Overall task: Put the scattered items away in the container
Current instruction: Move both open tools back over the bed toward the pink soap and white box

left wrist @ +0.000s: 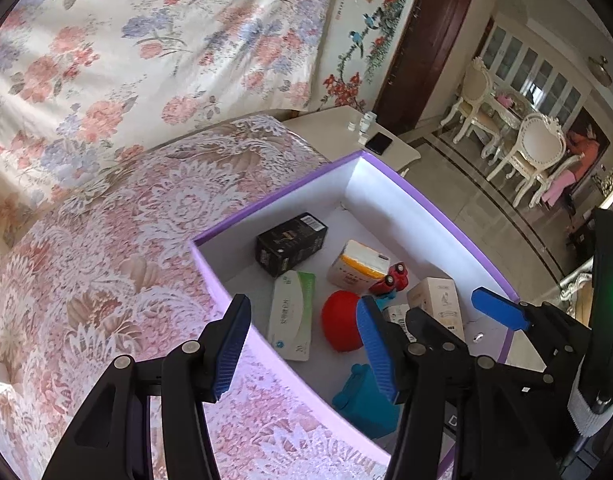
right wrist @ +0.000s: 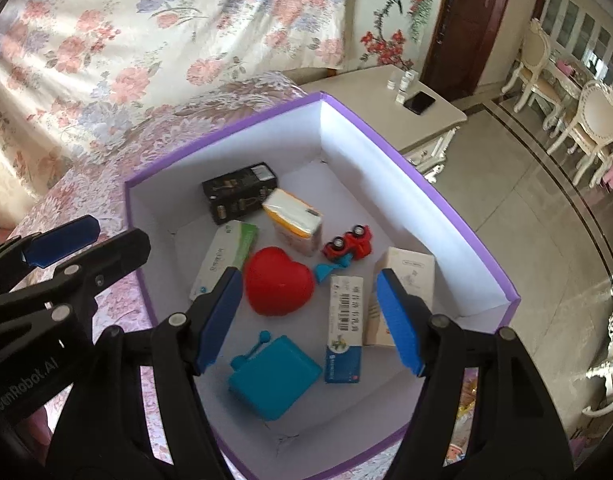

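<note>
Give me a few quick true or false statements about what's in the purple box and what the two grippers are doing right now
1. The red heart lies inside the purple box. True.
2. The right gripper grips the teal pouch. False: it is open and holds nothing.
3. The toy car is red. True.
4. The black carton sits outside the box on the lace cover. False: it is inside, near the far wall.
5. The left gripper is open. True.

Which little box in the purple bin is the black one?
The black box at the far end of the purple bin, beside the orange-and-white box. The other cartons are white or pale; only this one is dark.
</note>
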Tool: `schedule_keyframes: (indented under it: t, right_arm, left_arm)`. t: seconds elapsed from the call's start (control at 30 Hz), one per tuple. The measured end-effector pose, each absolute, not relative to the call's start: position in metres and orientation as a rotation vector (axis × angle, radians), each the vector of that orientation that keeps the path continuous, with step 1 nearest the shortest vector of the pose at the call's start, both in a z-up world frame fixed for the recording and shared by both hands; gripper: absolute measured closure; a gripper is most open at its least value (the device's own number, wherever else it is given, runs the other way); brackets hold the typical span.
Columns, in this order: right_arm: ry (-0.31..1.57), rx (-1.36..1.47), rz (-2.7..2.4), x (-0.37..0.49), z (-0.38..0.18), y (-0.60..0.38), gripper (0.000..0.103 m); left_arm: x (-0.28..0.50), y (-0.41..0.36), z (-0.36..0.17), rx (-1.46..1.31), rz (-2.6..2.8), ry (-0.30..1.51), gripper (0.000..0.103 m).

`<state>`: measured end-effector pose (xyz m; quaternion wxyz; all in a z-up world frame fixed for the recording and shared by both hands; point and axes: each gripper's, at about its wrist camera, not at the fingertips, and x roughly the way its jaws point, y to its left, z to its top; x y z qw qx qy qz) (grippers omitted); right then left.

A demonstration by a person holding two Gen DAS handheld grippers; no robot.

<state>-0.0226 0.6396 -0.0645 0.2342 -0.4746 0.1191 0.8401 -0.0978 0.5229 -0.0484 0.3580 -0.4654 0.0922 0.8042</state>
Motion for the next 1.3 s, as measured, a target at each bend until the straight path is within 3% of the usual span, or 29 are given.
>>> schedule_keyframes:
  t: [0.57,1.3]
  right_arm:
    - [0.156,-1.339,2.553,-0.068,-0.042,0.505,0.031]
    - [-0.023,-1.597,2.673,-0.103,-0.091,0.337,0.031]
  left_arm:
    - [-0.122,0.367,-0.035,-1.251,2.295,0.047,0.047]
    - [-0.132,0.176,-0.069,-1.420,2.491,-0.102,0.047]
